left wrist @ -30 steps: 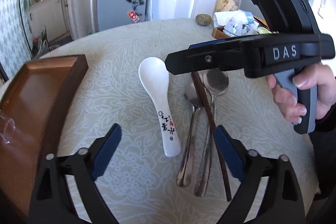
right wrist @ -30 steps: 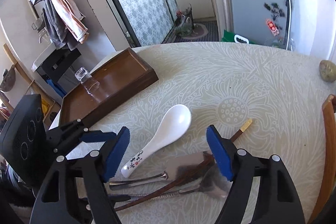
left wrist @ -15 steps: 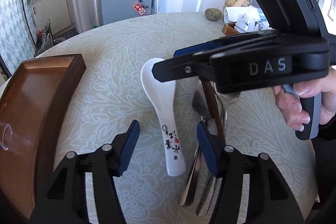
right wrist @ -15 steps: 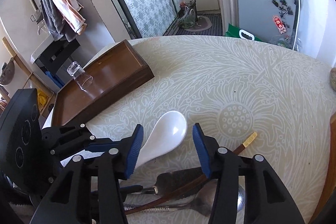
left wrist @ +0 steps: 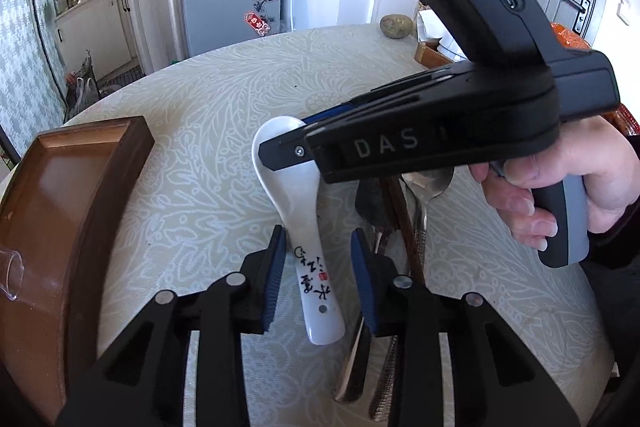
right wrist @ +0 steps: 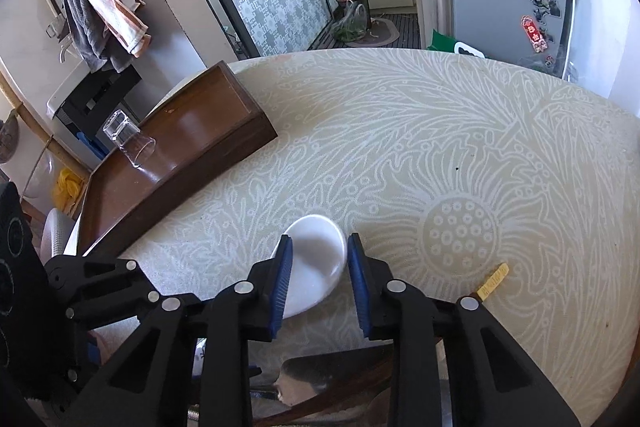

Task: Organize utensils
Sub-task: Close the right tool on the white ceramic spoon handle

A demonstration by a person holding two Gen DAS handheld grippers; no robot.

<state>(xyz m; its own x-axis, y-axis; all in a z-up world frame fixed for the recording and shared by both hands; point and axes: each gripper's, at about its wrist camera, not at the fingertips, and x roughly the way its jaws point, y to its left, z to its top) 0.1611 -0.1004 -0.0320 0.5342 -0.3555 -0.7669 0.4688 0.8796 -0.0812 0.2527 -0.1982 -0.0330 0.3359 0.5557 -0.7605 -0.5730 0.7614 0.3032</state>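
Observation:
A white ceramic spoon [left wrist: 308, 227] with black writing lies on the round table. My left gripper [left wrist: 318, 267] straddles its handle, jaws narrowed with a gap on each side. My right gripper [right wrist: 318, 271] hovers over the spoon's bowl [right wrist: 316, 259], jaws narrowed the same way and empty; it also shows in the left wrist view [left wrist: 400, 147]. Metal spoons [left wrist: 424, 187] and brown chopsticks [left wrist: 404, 223] lie just right of the white spoon. A brown wooden tray [left wrist: 60, 211] sits to the left.
An upturned clear glass [right wrist: 128, 141] stands in the tray [right wrist: 192, 131]. A stone [left wrist: 396, 26] and a box of packets sit at the table's far right. A fridge stands behind the table. One chopstick tip [right wrist: 494, 281] points out right of my right gripper.
Both grippers narrowed their jaws a lot and came closer to the white spoon. The left one now straddles the handle, the right one is over the bowl.

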